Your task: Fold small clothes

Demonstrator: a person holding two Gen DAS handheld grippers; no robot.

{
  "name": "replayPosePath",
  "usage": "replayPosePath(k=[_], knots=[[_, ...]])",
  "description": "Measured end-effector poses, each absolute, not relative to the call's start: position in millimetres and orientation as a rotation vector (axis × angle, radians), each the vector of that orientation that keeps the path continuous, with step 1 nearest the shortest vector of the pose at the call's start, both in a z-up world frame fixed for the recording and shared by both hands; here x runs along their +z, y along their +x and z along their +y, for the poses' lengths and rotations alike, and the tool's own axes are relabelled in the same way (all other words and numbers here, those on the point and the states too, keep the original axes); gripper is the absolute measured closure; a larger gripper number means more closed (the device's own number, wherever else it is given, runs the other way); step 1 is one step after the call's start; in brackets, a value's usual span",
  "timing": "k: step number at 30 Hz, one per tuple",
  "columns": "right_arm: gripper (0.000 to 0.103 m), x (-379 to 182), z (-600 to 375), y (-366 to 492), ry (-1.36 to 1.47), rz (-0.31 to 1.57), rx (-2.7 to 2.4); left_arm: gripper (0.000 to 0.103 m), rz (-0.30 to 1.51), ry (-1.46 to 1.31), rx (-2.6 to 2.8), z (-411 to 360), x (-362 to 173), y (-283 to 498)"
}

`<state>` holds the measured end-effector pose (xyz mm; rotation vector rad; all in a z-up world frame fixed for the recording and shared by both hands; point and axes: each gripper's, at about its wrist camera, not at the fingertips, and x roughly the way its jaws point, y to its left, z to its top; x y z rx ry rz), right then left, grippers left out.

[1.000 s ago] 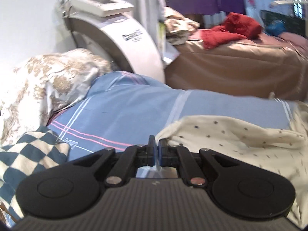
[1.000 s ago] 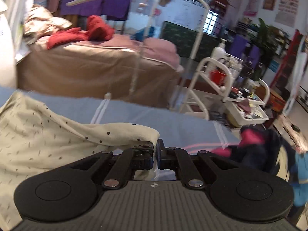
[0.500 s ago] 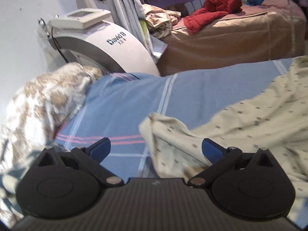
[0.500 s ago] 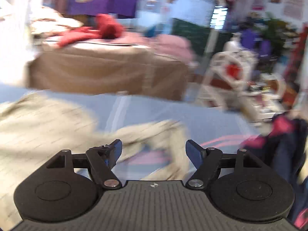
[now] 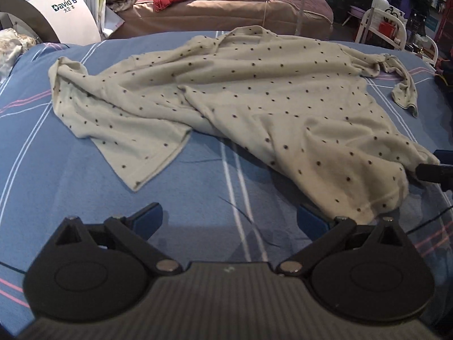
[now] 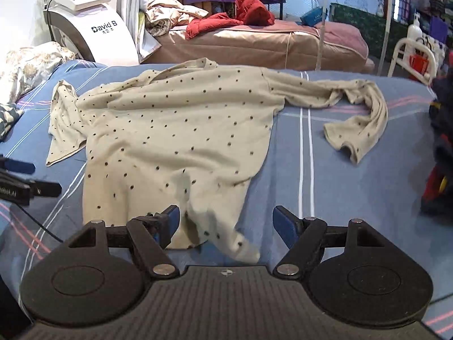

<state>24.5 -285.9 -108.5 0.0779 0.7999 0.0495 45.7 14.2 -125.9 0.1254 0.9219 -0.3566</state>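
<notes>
A cream long-sleeved shirt with dark dots (image 5: 254, 90) lies spread but wrinkled on the blue striped bed sheet (image 5: 198, 192), collar at the far side. It also shows in the right wrist view (image 6: 181, 130). My left gripper (image 5: 229, 221) is open and empty, just short of the shirt's near hem. My right gripper (image 6: 226, 223) is open, with the shirt's near hem corner lying loose between its fingers. The left sleeve (image 5: 119, 130) is folded under at the left. The right sleeve (image 6: 359, 113) curls at the right.
A white machine (image 6: 93, 31) stands beyond the bed's far left. A brown bed with red cloth (image 6: 240, 17) is behind. A patterned pillow (image 6: 28, 65) lies at the left. Dark clothes (image 6: 441, 153) pile at the right edge. A white trolley (image 5: 390, 25) stands far right.
Both grippers were shut on the shirt's sleeve ends a second ago. They opened, let go, and pulled back toward the near hem, so the whole shirt is now in view.
</notes>
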Motion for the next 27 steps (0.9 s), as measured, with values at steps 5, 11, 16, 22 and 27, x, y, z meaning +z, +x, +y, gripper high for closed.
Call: replayPosePath(k=[5,11,16,22,27], knots=[[0.0,-124.5,-280.7,36.3,0.051,0.833,0.048,0.0,0.934,0.12,-0.351,13.7,-123.8,33.3],[0.088,-129.3,-262.9,49.4,0.095,0.925,0.078,0.0,0.957,0.109,-0.328,20.3,-123.3,28.0],[0.09,-79.0,-292.9,47.7,0.811,0.821,0.416,0.0,0.947,0.109,-0.314,18.8,-121.3,25.5],[0.09,4.5,-370.6,11.3,1.038,0.435,0.412,0.0,0.913,0.02,-0.424,-2.3,-121.5,16.4],[0.089,-26.6,-400.3,-4.4,0.658,0.652,-0.166,0.0,0.914,0.065,-0.5,-31.9,-130.1,15.2]])
